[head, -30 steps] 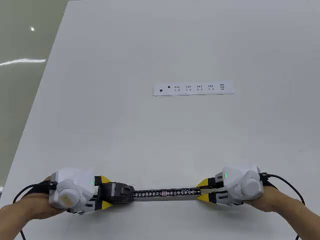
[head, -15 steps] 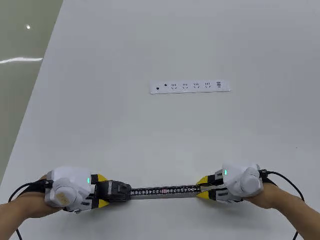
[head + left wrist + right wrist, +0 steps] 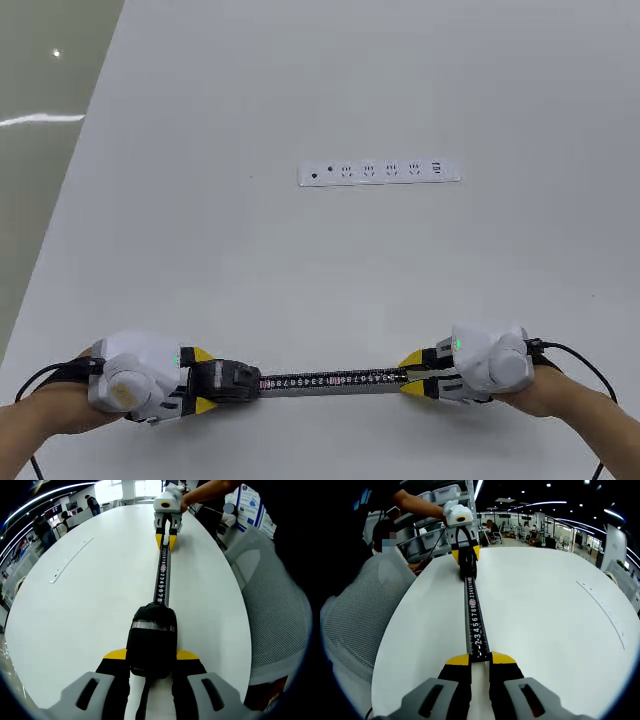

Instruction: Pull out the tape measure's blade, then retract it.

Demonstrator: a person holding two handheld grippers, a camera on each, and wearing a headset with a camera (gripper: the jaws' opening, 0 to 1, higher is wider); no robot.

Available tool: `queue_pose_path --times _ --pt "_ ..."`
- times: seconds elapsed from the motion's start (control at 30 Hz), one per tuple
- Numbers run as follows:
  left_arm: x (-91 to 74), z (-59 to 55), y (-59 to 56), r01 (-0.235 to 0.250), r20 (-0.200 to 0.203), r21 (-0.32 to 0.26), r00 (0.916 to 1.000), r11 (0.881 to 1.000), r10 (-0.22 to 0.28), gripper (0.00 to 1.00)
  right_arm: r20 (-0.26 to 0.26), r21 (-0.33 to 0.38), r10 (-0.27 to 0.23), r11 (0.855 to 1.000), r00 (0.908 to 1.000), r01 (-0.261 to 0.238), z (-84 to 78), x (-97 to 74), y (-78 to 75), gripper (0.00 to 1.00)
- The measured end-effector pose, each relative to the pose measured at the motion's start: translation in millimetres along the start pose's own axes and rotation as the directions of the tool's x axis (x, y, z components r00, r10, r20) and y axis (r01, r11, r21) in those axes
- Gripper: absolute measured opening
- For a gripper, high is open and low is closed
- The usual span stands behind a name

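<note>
Smooth white table (image 3: 300, 90), left hand-held gripper (image 3: 205, 380) clenched on boxy tape measure (image 3: 240, 381), right hand-held gripper (image 3: 410, 374) on flat blade (image 3: 330, 380)

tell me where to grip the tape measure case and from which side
Grip the black case across its flat sides, from the end opposite the blade, as the left gripper does: the blade leaves the far end, so jaws stay clear of it.
</note>
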State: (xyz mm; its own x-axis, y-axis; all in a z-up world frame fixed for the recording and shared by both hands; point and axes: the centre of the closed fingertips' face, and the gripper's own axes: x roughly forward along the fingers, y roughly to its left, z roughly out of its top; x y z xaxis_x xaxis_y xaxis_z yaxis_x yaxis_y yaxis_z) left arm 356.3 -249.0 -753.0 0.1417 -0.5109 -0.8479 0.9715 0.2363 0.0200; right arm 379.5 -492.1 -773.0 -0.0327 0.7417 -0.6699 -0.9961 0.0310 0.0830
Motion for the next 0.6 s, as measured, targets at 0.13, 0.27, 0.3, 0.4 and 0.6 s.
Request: queue_pose_path --times 0.13,0.27,0.3,0.4,0.6 --pt "-0.3 1.1 -0.3 0.0 -0.001 0.0 1.0 1.0 0.0 0.28 -0.002 -0.002 -0.001 1.0 1.0 0.001 -2.1 -1.7 -0.4 0.1" --pt "0.1 0.9 0.0 0.001 -0.001 -0.001 1.0 1.0 -0.001 0.28 -0.003 -0.001 -0.002 1.0 1.0 0.002 -4.4 -4.6 -0.2 0.1" --pt "0.4 0.7 0.1 0.001 -0.001 0.0 1.0 1.0 -0.001 0.28 -0.005 -0.003 -0.004 1.0 1.0 0.004 -4.8 -5.2 -0.5 0.1" --pt "-0.3 1.6 -0.5 -0.001 -0.001 -0.004 1.0 1.0 0.001 0.28 -0.004 -0.001 -0.008 1.0 1.0 0.008 -5.3 -7.6 -0.6 0.1" --pt "0.6 0.2 -0.2 0.001 -0.004 -0.002 1.0 1.0 -0.001 0.28 -0.006 0.001 -0.01 1.0 0.9999 0.01 -8.8 -8.9 -1.0 0.1"
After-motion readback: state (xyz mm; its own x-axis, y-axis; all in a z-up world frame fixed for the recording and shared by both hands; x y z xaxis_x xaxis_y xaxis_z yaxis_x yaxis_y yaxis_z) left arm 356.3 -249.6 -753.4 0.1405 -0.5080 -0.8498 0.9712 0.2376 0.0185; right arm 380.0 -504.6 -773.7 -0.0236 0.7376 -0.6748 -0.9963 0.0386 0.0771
